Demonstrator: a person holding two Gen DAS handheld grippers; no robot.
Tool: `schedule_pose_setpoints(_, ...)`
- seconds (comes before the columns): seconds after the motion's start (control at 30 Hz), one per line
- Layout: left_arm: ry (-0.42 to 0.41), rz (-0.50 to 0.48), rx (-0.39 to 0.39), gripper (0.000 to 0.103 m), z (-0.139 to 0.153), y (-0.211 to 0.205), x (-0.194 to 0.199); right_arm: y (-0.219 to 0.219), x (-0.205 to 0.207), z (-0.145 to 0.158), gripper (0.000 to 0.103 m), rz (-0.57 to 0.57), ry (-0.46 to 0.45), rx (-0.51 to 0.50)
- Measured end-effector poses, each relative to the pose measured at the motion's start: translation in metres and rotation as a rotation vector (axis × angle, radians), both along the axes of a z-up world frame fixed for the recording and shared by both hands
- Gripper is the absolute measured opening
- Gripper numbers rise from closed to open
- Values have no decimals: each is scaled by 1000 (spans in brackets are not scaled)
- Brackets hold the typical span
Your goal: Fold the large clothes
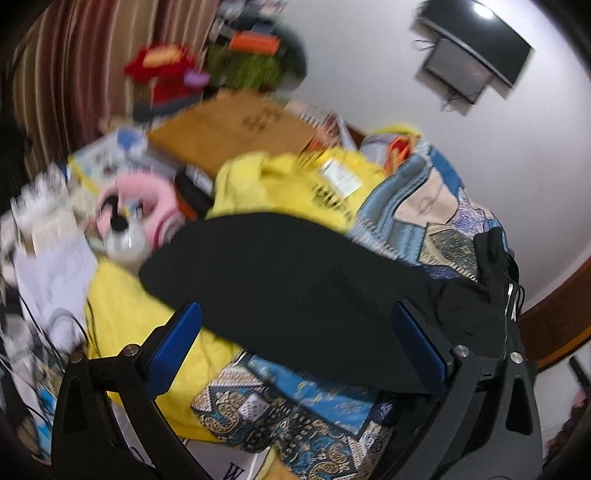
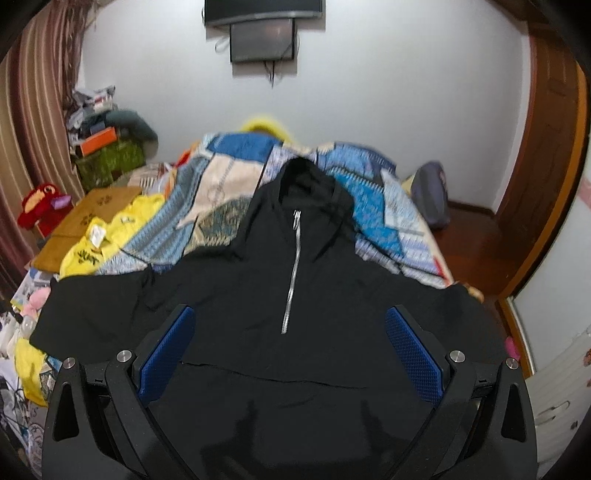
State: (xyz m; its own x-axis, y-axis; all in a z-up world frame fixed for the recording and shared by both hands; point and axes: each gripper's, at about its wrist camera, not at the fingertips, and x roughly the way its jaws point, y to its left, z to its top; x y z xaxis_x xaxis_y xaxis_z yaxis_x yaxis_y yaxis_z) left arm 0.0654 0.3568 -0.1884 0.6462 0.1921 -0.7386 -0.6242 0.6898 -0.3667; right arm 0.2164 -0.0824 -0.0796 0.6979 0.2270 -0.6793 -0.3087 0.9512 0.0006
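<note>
**Black zip hoodie spread flat on a patchwork bed, both claws wide**

Nearest the right wrist camera, the right gripper [image 2: 290, 347] stands wide apart, its blue pads [image 2: 413, 354] with a fine dimpled grid texture, gripping nothing. Between and beyond them lies the black hoodie [image 2: 258, 295], matte and soft, spread front-up with a bright metal zipper [image 2: 293, 273] running up its chest to a rumpled hood [image 2: 306, 181] at the far end. Its left sleeve [image 2: 92, 314] stretches out flat towards the left.

The left gripper [image 1: 295, 350] is likewise wide, empty, above that broad, rounded black sleeve [image 1: 295, 288].

Under the hoodie lies a patchwork quilt [image 2: 376, 206] of blue, cream and ornate gold-patterned panels. To the left sits crumpled yellow cloth [image 1: 280, 184], then a flat brown cardboard box [image 1: 229, 129], a red plush toy [image 1: 166, 70] and a striped curtain [image 1: 66, 74]. Farthest, a dark screen [image 2: 264, 14] hangs on the white wall.
</note>
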Motion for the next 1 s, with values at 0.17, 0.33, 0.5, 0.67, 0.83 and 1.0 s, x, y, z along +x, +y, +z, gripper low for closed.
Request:
schedule_pose_setpoints(0.17, 11, 74, -200, 103, -48, 41, -14, 2, 12, -16, 102, 12, 90, 13)
schedule_pose_setpoints(0.33, -52, 133, -416, 103, -91, 71, -24, 7, 25, -28, 102, 15, 154, 3)
schedule_pose_setpoints(0.5, -96, 170, -474, 100, -113, 86, -21, 6, 30, -34, 102, 5, 182, -11)
schedule_pose_setpoints(0.67, -122, 191, -462, 90, -119, 104, -13, 6, 33, -34, 102, -9, 189, -14)
schedule_pose_setpoints(0.83, -80, 245, -449, 63, -130, 118, -7, 7, 33, -31, 102, -17, 187, -9)
schedule_pose_setpoints(1.0, 1, 286, -308, 30, -117, 110, -3, 4, 31, -27, 102, -18, 184, 0)
